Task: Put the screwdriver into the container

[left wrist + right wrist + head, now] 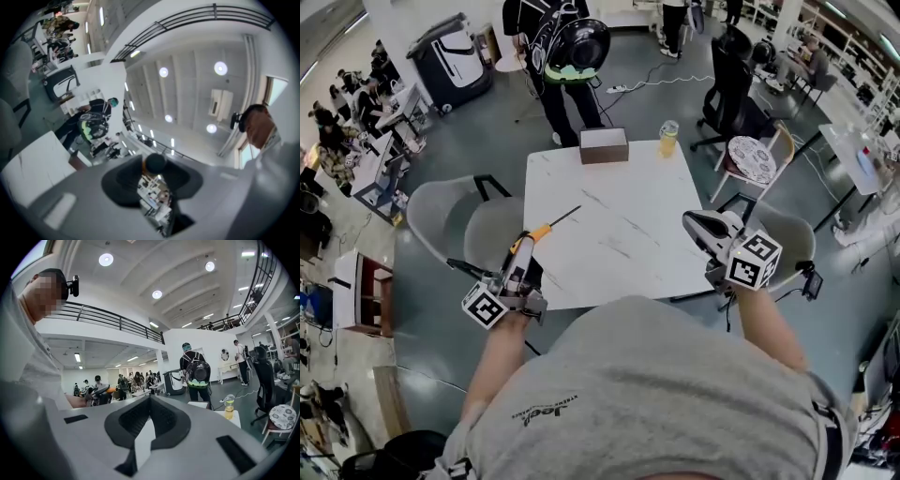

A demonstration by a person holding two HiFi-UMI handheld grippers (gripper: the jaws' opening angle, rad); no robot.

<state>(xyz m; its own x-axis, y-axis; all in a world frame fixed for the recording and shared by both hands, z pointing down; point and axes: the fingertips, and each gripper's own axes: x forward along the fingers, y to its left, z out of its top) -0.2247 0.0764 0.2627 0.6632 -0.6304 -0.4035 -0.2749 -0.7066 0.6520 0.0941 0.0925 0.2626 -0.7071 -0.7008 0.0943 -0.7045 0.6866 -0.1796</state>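
Transport, we judge: our left claw pinches the screwdriver, next bound for the brown box at the surface's twelve o'clock; right claw pressed together.

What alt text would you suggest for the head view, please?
The left gripper holds an orange-handled screwdriver over the left edge of a white table; a brown box and a bottle stand at its far edge. The right gripper is empty.

The container stands at the table's far edge, a bottle just right of it, the screwdriver over the near left edge, a chair farther left.
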